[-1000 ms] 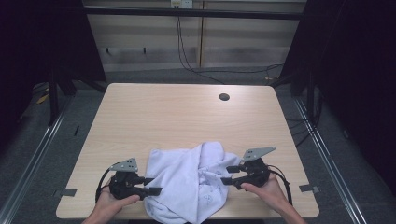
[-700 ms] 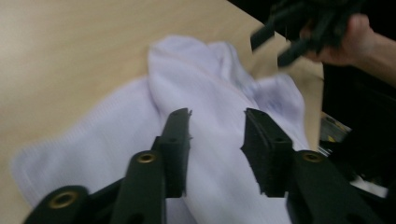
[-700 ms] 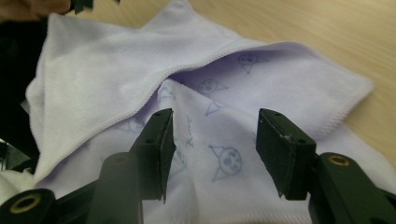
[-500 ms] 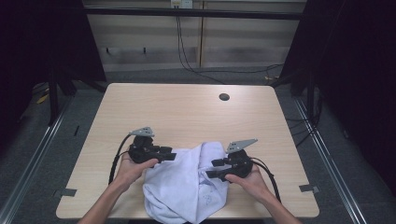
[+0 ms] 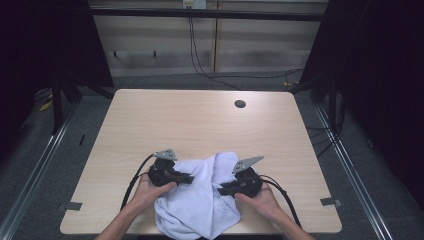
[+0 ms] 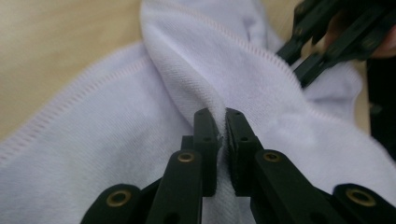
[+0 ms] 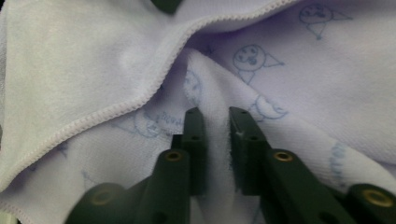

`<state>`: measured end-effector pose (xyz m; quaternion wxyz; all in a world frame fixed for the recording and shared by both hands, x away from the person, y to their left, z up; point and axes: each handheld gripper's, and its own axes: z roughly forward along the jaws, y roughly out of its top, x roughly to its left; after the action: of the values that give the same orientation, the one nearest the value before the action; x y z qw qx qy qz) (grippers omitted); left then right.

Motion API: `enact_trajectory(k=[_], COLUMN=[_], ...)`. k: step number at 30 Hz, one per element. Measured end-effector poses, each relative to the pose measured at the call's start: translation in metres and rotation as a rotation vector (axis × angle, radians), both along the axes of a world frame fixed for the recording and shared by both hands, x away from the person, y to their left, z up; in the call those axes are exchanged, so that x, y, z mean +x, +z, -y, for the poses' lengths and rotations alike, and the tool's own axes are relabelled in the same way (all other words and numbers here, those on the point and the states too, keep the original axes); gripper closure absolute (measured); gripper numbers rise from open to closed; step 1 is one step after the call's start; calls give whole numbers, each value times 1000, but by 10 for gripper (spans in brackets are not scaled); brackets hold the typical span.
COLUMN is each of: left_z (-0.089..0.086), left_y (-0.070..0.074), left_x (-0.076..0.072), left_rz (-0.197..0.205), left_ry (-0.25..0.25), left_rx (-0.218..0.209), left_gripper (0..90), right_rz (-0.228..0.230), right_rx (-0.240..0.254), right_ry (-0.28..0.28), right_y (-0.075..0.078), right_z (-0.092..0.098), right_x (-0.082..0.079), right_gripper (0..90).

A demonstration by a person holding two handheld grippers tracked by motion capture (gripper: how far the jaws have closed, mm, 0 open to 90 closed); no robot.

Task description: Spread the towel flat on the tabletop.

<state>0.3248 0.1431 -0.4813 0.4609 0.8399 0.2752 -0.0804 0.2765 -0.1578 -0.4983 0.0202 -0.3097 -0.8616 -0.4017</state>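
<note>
- Between the two pairs of tongs, at the near edge of the worktop (image 5: pixel 200 120), lies a crumpled white towel (image 5: pixel 200 205), its lowest fold reaching the worktop's front rim
- Left tongs (image 5: pixel 189 178) bite into the towel's left side; in the left gripper view their jaws have just been closing and now pinch a raised ridge of cloth, with only a sliver of fabric between the pads
- Right tongs (image 5: pixel 222 190) bite into the towel's right side; in the right gripper view their jaws have also just been closing and grip a fold printed with small blue faces, the cloth bulging up between them
- A stitched hem (image 7: pixel 140 100) runs diagonally just beyond the right tongs, and another hem crosses above the left tongs
- Beyond both tongs the worktop is bare wood up to a small round hole (image 5: pixel 240 104) near the far edge; bare wood also shows outward of each hand
- Seen from above, the jaw tips are sunk in cloth and hard to make out
- Each hand (image 5: pixel 150 192) covers the rear of its tongs, and the forearms are cut off at the bottom of the high view
</note>
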Motion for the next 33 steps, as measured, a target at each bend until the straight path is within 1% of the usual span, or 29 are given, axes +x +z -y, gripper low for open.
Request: enact_trajectory(k=[1, 2, 3, 4, 7, 8, 9, 10, 11, 13, 14, 15, 16, 17, 18, 19, 20, 21, 22, 23, 24, 25, 27, 28, 29, 30, 31, 32, 33], left_z=[0, -11, -11, -19, -37, -49, -49, -61, -61, -72, -84, -84, -93, -93, -97, -99, -101, -101, -101, -100, -100, -99, -99, -101, -104, -107, -108, -109, -108], left_y=[0, 10, 10, 16, 27, 33, 33, 41, 41, 49, 58, 58, 63, 63, 65, 67, 71, 71, 73, 77, 81, 85, 97, 104, 112, 123, 129, 141, 147], left_x=[0, 1, 1, 1, -1, -1, -1, -1, -1, -3, -8, -8, -12, -12, -14, -14, -12, -12, -11, -9, -7, -4, 3, 9, 14, 21, 25, 30, 32], left_rz=[0, 23, 23, 35, 69, 86, 86, 108, 108, 126, 155, 155, 172, 172, 177, 182, 196, 196, 205, 219, 223, 232, 262, 278, 289, 302, 312, 339, 353], left_ry=[0, 32, 32, 48, 98, 134, 134, 172, 172, 199, 217, 217, 233, 233, 239, 247, 268, 268, 270, 287, 300, 311, 346, 360, 378, 396, 399, 406, 415], left_rx=[0, -72, -72, -124, -191, -218, -218, -242, -242, -281, -313, -313, -322, -322, -326, -327, -337, -337, -340, -350, -368, -376, -358, -354, -362, -365, -361, -345, -346], left_gripper=[849, 850, 850, 851, 850, 850, 850, 850, 850, 850, 850, 851, 851, 851, 851, 851, 851, 852, 852, 851, 851, 851, 852, 852, 852, 851, 851, 851, 851], right_rz=[0, -10, -10, 1, 6, 17, 17, 22, 22, 32, 37, 37, 65, 65, 87, 87, 108, 108, 121, 132, 147, 147, 151, 159, 159, 163, 171, 180, 190], right_rx=[0, 13, 13, 17, 27, 38, 38, 48, 48, 68, 93, 93, 122, 122, 151, 151, 174, 174, 173, 172, 189, 189, 196, 200, 200, 210, 221, 225, 231], right_ry=[0, -11, -11, -34, -61, -102, -102, -149, -149, -186, -210, -210, -234, -234, -256, -256, -264, -264, -264, -262, -258, -258, -270, -283, -283, -289, -295, -300, -301], right_y=[0, 3, 3, 8, 12, 17, 17, 23, 23, 29, 37, 37, 46, 46, 58, 58, 70, 70, 76, 81, 96, 96, 109, 120, 120, 126, 135, 140, 150], right_z=[0, 5, 5, 14, 23, 38, 38, 51, 51, 65, 78, 78, 91, 91, 102, 102, 105, 105, 104, 104, 101, 101, 99, 98, 98, 98, 99, 98, 97], right_x=[0, 3, 3, 6, 9, 13, 13, 16, 16, 19, 21, 21, 23, 23, 24, 24, 26, 26, 28, 30, 40, 40, 52, 63, 63, 70, 77, 82, 88], right_gripper=[809, 821, 821, 826, 827, 827, 827, 827, 827, 826, 826, 826, 827, 827, 829, 829, 831, 831, 832, 832, 833, 833, 833, 833, 833, 833, 833, 833, 833])
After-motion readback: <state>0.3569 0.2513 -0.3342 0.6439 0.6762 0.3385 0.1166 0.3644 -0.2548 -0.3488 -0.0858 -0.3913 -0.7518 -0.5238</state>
